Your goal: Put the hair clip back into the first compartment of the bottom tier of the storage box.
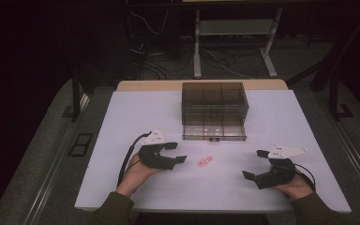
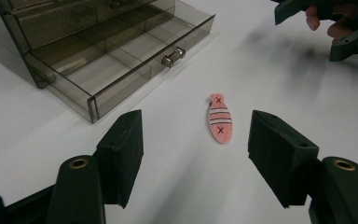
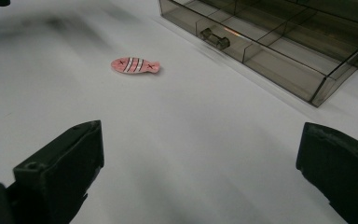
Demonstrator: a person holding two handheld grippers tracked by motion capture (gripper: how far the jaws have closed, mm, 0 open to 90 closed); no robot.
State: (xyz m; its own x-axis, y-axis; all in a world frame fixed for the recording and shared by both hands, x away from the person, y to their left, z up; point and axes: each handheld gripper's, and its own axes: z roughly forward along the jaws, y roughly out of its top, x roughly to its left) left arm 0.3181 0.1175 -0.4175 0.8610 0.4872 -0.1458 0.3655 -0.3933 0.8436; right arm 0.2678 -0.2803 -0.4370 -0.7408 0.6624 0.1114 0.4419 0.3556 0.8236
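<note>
**Small pink fish lies between two open grippers, in front of an open drawer**

A flat pink fish piece (image 1: 204,161), striped across the middle with a small cross near each end, lies on the white table (image 1: 122,122), near the middle and just on the near side of the smoky clear drawer box (image 1: 214,101). The bottom drawer (image 2: 121,60) is pulled out, its divided compartments looking empty.

The left gripper (image 1: 177,153) sits to the left of the fish with jaws spread wide, holding nothing; its own view has the fish lying ahead, between the jaw tips. The right gripper (image 1: 257,164) rests well to the right, jaws also wide and empty.

The fish looks thin, light and fairly stiff, likely felt or foam, so it should slide easily. Being so flat, it probably needs pinching across its narrow width at the striped middle, jaws touching the table
</note>
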